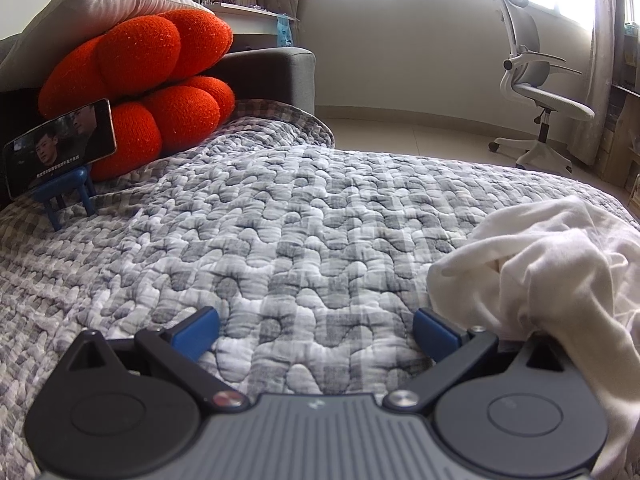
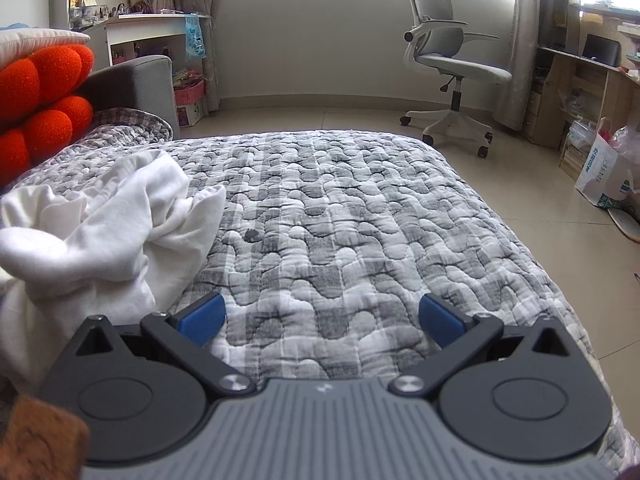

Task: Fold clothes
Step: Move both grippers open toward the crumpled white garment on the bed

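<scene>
A crumpled white cotton garment lies heaped on the bed's grey-and-white checked quilted cover. The left claw hovers just left of the garment, its blue-padded jaws spread wide and empty. The right claw, just right of the garment, is likewise spread and holds nothing.

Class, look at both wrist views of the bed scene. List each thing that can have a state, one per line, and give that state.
White garment: crumpled in a heap on the quilt, not yet folded.
Left tool: open, nothing between its fingers.
Right tool: open, nothing between its fingers.
Phone: screen on, propped on a blue stand.
Quilt: spread flat over the bed.
Office chair: unoccupied, armrests raised.
</scene>
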`<action>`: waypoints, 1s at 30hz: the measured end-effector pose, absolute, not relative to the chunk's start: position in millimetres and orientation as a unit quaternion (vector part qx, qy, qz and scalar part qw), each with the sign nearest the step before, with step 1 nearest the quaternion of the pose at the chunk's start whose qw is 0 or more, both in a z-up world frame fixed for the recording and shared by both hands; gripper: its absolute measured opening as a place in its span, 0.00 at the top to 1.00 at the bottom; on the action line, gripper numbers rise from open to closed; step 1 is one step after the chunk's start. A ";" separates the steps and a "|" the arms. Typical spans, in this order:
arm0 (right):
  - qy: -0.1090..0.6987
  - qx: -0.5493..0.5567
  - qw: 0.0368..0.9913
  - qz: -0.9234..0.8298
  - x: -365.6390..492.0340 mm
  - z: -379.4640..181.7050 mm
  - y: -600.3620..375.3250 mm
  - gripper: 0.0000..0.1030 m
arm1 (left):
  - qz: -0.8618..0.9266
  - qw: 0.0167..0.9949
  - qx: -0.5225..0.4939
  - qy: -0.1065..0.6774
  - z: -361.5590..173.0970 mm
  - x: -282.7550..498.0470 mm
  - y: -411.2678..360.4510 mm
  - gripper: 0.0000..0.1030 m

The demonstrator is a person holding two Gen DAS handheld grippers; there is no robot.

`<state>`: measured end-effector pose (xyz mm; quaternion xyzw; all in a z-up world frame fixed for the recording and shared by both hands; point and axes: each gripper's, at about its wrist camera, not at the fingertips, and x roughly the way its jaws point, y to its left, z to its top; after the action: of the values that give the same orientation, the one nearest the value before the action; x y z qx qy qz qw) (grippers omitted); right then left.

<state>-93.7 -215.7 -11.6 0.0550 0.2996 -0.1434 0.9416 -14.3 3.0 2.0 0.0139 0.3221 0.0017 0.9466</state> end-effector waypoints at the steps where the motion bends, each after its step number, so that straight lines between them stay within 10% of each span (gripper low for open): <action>1: 0.299 0.057 0.942 -0.142 -94.9 -11.9 -216.6 0.00 | 0.001 0.947 0.014 0.322 2.0 -15.6 3.8 0.00; 30: 0.339 0.084 0.930 -0.112 -102.3 -0.6 -225.2 0.00 | -0.050 0.940 0.030 0.337 12.3 -35.8 29.8 0.00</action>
<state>-102.3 -225.2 -0.6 0.0842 0.3392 -0.1123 0.9302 -35.8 29.8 12.3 0.0301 0.3371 -0.0501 0.9397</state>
